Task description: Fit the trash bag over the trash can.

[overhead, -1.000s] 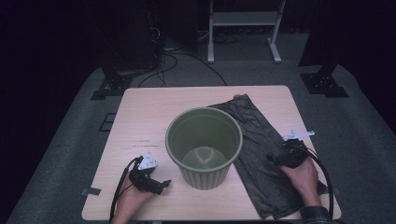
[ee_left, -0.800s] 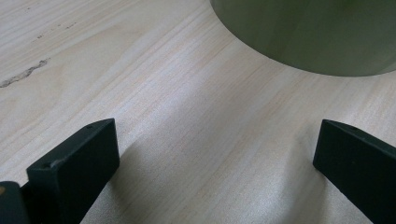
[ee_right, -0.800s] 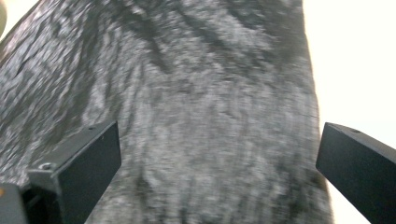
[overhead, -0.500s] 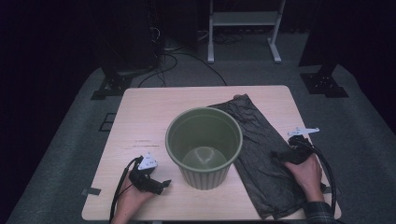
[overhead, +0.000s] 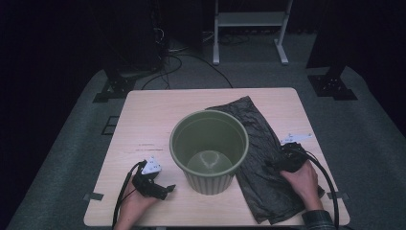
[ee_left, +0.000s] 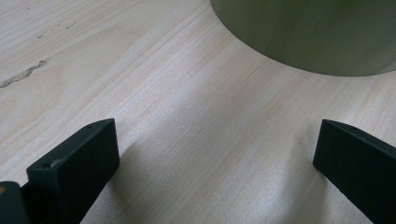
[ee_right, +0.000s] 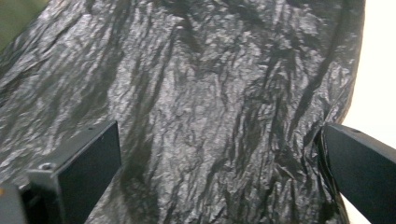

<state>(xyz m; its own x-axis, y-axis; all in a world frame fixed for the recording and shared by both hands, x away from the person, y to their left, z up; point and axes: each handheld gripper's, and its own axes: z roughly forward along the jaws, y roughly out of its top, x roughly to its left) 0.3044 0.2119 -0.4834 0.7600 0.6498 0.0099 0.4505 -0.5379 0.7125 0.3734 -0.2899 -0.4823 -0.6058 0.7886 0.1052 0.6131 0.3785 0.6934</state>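
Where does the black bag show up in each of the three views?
High view: the bag lies flat on the table's right half, right of the bin, under the right gripper.
Left gripper view: no bag here, just bare table and the bin's wall at top right.
Right gripper view: the bag spreads between the open jaws.
Shared landmark: the green bin, at top left in the right gripper view.

Jaws spread over bare table (ee_left: 187, 121); green pot (ee_left: 308, 32) ahead.
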